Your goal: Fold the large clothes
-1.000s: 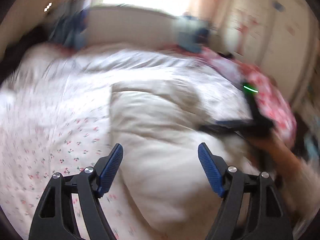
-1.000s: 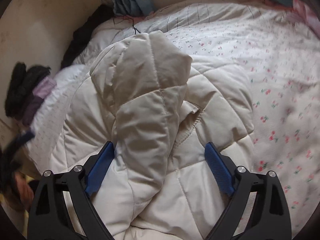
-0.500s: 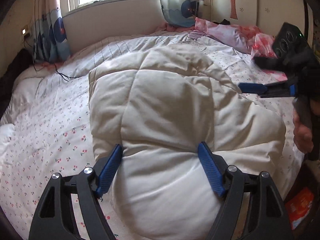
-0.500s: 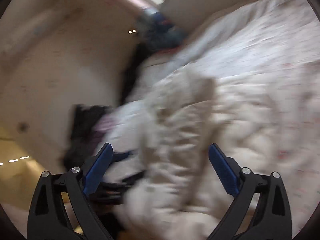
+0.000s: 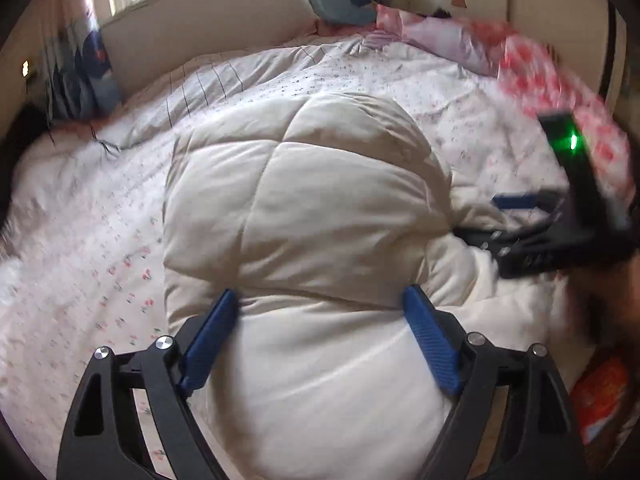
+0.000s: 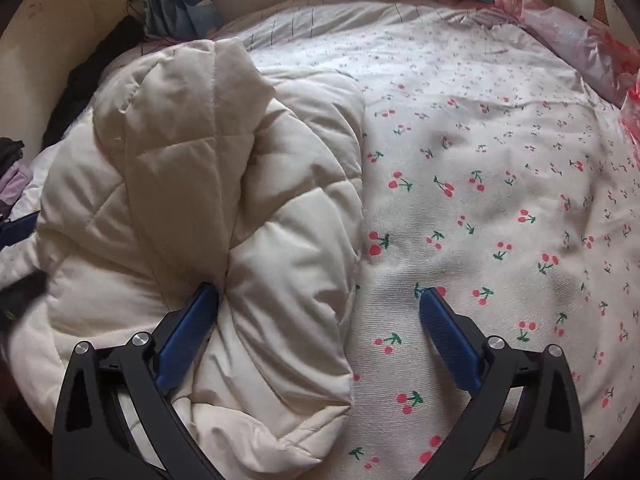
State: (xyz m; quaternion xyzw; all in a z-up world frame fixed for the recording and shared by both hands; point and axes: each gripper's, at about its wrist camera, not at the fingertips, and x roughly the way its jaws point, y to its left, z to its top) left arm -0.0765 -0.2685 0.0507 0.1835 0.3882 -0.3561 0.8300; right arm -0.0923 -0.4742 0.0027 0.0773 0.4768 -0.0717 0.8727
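A cream quilted puffer jacket (image 5: pixel 304 208) lies bunched on a bed with a cherry-print sheet (image 5: pixel 100 260). My left gripper (image 5: pixel 320 308) hovers at its near end, jaws wide and opening, with a puffy bulge of the jacket between the blue pads. In the right wrist view the jacket (image 6: pixel 192 184) fills the left half, one sleeve folded over the body. My right gripper (image 6: pixel 320 300) is open and still opening. Its left pad sits in a crease of the jacket, its right pad over the bare sheet (image 6: pixel 480 200). The right gripper (image 5: pixel 492 220) also shows at the jacket's right side.
Pink and red plastic bags (image 6: pixel 568 32) lie at the bed's far right. Blue-patterned curtains (image 6: pixel 184 4) hang by the wall behind. Dark clothes (image 6: pixel 80 92) are piled at the left. An orange packet (image 5: pixel 600 396) lies below the bed edge. A hand (image 5: pixel 600 300) holds the right gripper.
The left jaws have widened around the jacket bulge. The right gripper's view swung from the wall back onto the bed, and it dropped to the jacket's right edge, jaws slightly wider.
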